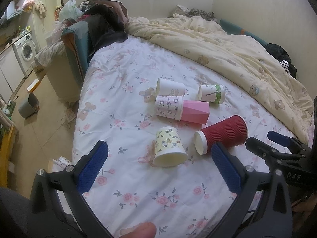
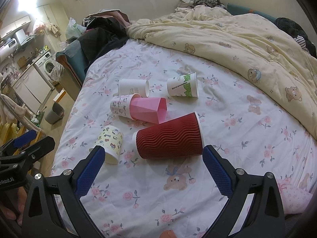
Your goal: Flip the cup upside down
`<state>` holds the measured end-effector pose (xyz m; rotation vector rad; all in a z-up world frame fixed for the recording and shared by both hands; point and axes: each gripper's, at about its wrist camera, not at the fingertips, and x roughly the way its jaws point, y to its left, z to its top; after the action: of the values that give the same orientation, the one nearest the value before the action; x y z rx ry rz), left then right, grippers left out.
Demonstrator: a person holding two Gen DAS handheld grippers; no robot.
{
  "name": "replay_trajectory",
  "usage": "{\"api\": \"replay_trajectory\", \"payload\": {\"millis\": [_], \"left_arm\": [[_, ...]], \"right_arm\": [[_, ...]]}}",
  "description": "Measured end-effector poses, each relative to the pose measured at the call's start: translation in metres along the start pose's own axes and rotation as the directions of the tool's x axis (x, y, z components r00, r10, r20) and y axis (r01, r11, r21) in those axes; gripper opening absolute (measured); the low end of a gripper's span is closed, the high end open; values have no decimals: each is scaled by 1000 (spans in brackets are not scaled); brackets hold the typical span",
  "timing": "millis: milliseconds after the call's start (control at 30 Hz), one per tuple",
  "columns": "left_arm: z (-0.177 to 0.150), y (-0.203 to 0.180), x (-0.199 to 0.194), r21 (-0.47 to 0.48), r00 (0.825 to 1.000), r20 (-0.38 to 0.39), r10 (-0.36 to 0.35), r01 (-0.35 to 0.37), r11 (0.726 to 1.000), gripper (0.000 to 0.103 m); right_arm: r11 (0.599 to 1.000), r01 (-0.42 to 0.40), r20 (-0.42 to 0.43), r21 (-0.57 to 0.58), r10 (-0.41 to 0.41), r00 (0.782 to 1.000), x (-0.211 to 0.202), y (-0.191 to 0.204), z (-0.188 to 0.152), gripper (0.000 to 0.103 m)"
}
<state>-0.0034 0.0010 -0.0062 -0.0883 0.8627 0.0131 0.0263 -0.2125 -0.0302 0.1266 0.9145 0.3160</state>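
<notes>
Several paper cups lie on their sides on the flowered bed sheet (image 1: 122, 75). A red ribbed cup (image 1: 223, 134) (image 2: 170, 136) lies nearest. A yellow cartoon cup (image 1: 169, 146) (image 2: 110, 143) lies to its left. Behind them are a pink faceted cup (image 1: 195, 112) (image 2: 148, 109), a pink-printed white cup (image 1: 168, 107) (image 2: 120, 105), a plain white cup (image 1: 170, 88) (image 2: 133, 87) and a green-banded cup (image 1: 212, 94) (image 2: 182, 87). My left gripper (image 1: 159, 150) is open and empty, just short of the yellow cup. My right gripper (image 2: 153, 152) is open and empty, just short of the red cup.
A cream bear-print duvet (image 1: 227, 45) is bunched along the far right of the bed. Dark clothes (image 1: 103, 25) are piled at the head. The bed's left edge drops to a tiled floor with a grey bin (image 1: 28, 107) and a washing machine (image 1: 24, 51).
</notes>
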Motion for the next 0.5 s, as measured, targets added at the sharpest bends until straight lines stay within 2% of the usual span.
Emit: {"api": "replay_trajectory", "payload": {"millis": [500], "left_arm": [[0, 1, 2, -4, 1000, -5, 1, -1, 1000, 103]], "right_arm": [[1000, 0, -4, 7, 0, 1000, -1, -1, 1, 101]]}}
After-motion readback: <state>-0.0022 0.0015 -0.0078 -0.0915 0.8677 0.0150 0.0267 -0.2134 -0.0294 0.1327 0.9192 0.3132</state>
